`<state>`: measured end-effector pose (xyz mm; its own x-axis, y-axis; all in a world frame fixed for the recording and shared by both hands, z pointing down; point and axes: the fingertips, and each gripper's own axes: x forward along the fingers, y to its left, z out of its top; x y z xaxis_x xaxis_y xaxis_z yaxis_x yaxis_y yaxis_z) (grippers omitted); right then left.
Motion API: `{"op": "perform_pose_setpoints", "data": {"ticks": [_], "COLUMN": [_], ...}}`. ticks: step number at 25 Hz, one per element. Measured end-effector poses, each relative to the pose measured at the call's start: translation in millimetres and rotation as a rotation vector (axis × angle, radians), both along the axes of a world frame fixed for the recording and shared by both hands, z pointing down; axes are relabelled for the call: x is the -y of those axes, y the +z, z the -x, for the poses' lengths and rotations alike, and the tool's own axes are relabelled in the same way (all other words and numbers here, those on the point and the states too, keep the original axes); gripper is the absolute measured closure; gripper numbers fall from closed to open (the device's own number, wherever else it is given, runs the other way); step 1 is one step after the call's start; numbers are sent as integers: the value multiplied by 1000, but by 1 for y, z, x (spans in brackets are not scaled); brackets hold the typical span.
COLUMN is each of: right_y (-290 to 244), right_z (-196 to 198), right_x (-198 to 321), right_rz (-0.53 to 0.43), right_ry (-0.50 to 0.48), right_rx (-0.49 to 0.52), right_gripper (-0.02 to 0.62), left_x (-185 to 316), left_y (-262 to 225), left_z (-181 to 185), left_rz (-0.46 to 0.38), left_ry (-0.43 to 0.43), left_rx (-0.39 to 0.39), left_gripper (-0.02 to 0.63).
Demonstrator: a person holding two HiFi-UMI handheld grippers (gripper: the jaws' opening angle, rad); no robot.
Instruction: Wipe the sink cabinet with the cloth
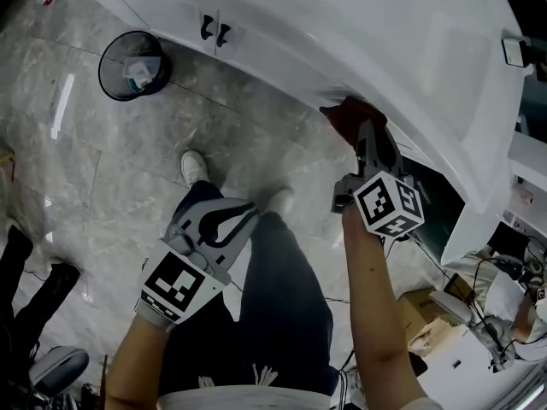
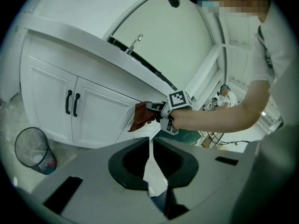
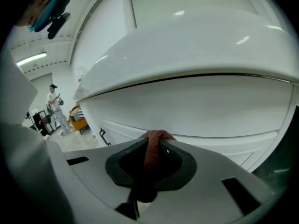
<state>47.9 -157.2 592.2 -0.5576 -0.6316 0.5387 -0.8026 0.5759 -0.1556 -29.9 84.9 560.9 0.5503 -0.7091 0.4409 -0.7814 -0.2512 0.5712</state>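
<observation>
The white sink cabinet (image 1: 282,49) runs across the top of the head view. Its front fills the right gripper view (image 3: 187,111). My right gripper (image 1: 363,133) is shut on a dark red cloth (image 1: 349,114) and holds it against the cabinet's front, under the countertop rim. In the right gripper view the cloth (image 3: 152,150) is a folded band pinched between the jaws. The left gripper view shows the cloth (image 2: 140,115) and the right gripper (image 2: 161,111) at the cabinet. My left gripper (image 1: 244,213) hangs low over my leg, shut on nothing and away from the cabinet (image 2: 93,111).
A black mesh waste bin (image 1: 132,65) stands on the marble floor left of the cabinet doors, which have black handles (image 1: 214,31). A faucet (image 2: 134,42) rises from the countertop. Boxes and cables (image 1: 436,314) lie at the right. A person (image 3: 55,101) stands far off.
</observation>
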Motion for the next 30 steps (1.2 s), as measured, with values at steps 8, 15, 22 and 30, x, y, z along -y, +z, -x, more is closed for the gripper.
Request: {"op": "perform_pose_setpoints", "data": {"ticks": [8,15,22,30], "right_y": [-41,-123,-218,-297], "right_z": [14,27,22,-8], "right_x": [-58,-81,-101,-105], "right_rz": [22,-28,-67,-96], "right_ry": [-165,-274,-408,-424], "right_rx": [28,112,179,253], "right_gripper": [546,546,546,546], "left_x": [1,21,43,74], "left_y": [-35,-94,-163,-241], "left_z": [8,18,0,-14], "left_rz": [-38,-99,-145,-231], "left_ry": [-76,-101,-82,-49], "left_rx": [13,72,62,65], "left_gripper": [594,594,594,594]}}
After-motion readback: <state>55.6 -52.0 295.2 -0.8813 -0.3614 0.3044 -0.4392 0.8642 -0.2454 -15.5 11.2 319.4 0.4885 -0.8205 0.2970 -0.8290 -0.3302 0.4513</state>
